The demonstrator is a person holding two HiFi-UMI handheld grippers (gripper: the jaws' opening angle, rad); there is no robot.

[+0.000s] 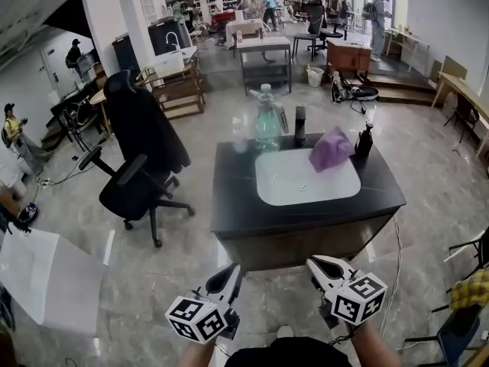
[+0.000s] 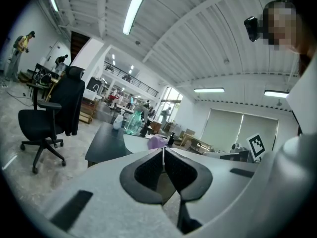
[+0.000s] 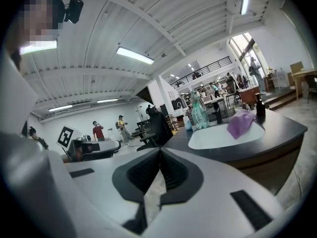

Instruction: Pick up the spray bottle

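We hold the left tool (image 1: 232,271) and the right tool (image 1: 314,263) side by side at the bottom of the head view. Both are over the grey floor (image 1: 176,258), short of the near edge of the dark tabletop (image 1: 233,205), and both point toward it. Neither tool touches any object.

In the left gripper view, the two jaws of the left tool meet along their tips with nothing between them, so it is clenched and empty. The right gripper view gives the same reading for the right tool: jaws together, nothing held.

The spray bottle (image 1: 239,134) is pale and translucent. It stands upright at the left end of the row along the tabletop's far edge, well apart from both tools. Just to its right we see a large green bottle (image 1: 267,126), also upright, and next to that a black cylinder (image 1: 300,125).

A white basin (image 1: 306,182) is set into the tabletop, between the tools and this row. A purple cloth (image 1: 331,149) lies on the basin's far right rim. A dark bottle (image 1: 364,140) stands just beside the cloth, on its right.

To the left of the tabletop, on the floor, stands a black office chair (image 1: 130,193) with a dark garment (image 1: 145,125) hung over its back.
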